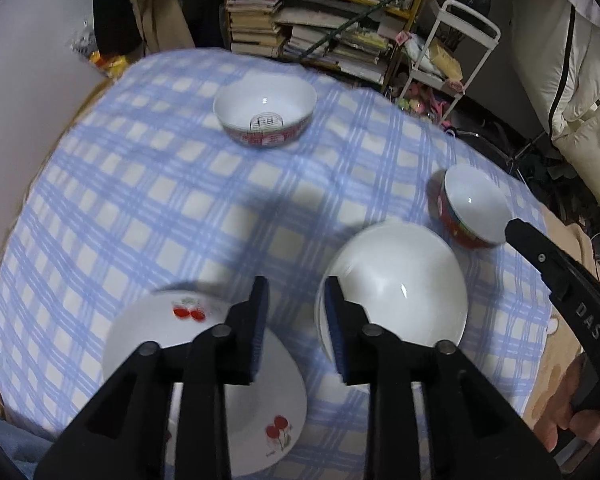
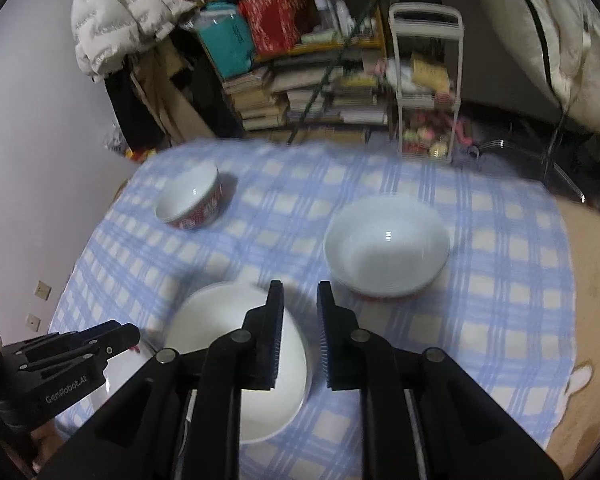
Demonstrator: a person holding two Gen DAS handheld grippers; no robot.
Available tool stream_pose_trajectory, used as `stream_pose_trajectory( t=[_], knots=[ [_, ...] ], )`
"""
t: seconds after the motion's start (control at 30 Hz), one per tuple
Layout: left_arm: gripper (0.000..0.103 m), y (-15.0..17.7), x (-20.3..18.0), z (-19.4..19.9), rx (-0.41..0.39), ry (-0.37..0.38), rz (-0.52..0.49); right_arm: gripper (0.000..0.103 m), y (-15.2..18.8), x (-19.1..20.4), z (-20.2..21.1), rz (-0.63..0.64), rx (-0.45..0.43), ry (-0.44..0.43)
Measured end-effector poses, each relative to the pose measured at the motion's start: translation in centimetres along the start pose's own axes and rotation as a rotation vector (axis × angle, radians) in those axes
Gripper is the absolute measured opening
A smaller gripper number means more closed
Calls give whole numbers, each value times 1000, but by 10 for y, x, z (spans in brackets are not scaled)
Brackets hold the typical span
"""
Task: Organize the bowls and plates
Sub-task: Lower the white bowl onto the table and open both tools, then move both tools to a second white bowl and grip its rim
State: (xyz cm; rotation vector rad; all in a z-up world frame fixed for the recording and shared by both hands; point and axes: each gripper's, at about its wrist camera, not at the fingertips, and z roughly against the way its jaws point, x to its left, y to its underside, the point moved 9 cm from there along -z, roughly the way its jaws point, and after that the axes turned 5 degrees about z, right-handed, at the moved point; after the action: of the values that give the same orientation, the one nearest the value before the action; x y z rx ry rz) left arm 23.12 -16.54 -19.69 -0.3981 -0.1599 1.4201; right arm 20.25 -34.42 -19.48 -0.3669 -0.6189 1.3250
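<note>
Both hand-held grippers, left (image 1: pixel 296 300) and right (image 2: pixel 299 304), are seen parted and empty; the white bowl (image 2: pixel 236 364) could be clipped.

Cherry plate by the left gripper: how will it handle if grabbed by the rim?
The cherry plate looks like glazed ceramic, so probably stiff, slippery between pads, and breakable if dropped. It is wide and shallow, so a one-sided rim grip would likely let it droop. It lies flat on the cloth, so pushing should slide it, not tip it.
</note>
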Motion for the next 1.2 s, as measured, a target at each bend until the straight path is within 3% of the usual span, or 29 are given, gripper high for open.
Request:
stream_pose_trajectory(
  t=[0.1, 0.23, 0.3, 0.37, 0.47, 0.63, 0.9, 1.1, 1.2],
  knots=[
    [46, -16, -3, 3, -38, -3, -9, 40, -17, 3, 8, 62, -55, 41],
    [51, -35, -7, 1, -55, 12, -3, 69, -34, -3, 11, 66, -91, 80],
    [64, -42, -11, 0, -63, 24, 13, 79, -42, -10, 13, 57, -109, 88],
    [71, -52, -16, 0, -75, 46, 27, 89, -48, -19, 14, 47, -123, 101],
    [77, -61, -30, -3, -82, 66, -2, 90, -53, -36, 12, 24, -129, 122],
    [78, -76, -59, -13, -93, 50, -106, 90, -56, -61, -1, 0, -108, 150],
    [78, -78, -99, -48, -32, 62, -190, 90, -47, -95, -25, -63, -41, 159],
    [78, -73, -120, -81, 54, 67, -227, 81, -31, -115, -49, -106, 34, 161],
    [78, -67, -128, -93, 96, 77, -240, 70, -20, -124, -62, -146, 85, 145]
  ],
)
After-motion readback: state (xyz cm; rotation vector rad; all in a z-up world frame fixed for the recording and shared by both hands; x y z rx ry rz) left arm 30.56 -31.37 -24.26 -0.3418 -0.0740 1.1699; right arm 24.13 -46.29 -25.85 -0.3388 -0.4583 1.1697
